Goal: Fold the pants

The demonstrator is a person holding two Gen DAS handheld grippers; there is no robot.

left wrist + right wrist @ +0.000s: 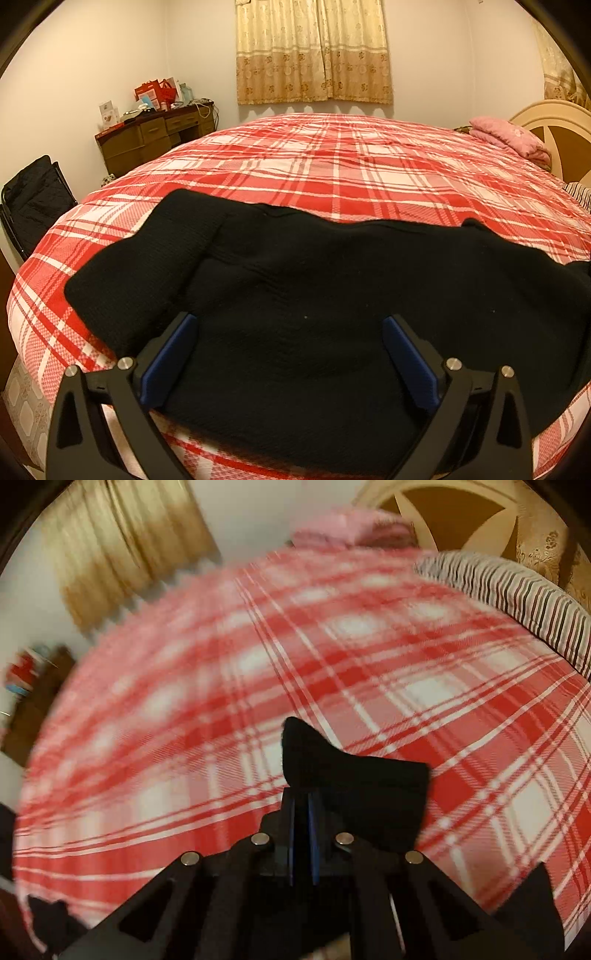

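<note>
Black pants (295, 295) spread across lower half of frame on red plaid bed (332, 162). Left gripper (290, 354) over the cloth, fingers (173, 354) wide apart, nothing held. Right gripper (302, 812) at lower centre, fingers pinched tight on a pants edge (351, 775). Risk: thin bite slipping free mid-swing, or fold landing crooked with the other side unpinned.

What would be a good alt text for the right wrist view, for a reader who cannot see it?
The right gripper is shut on a fold of the black pants, held above a bed with a red and white plaid cover. The picture is blurred; a striped pillow, a pink blanket and a curtain lie behind.
</note>
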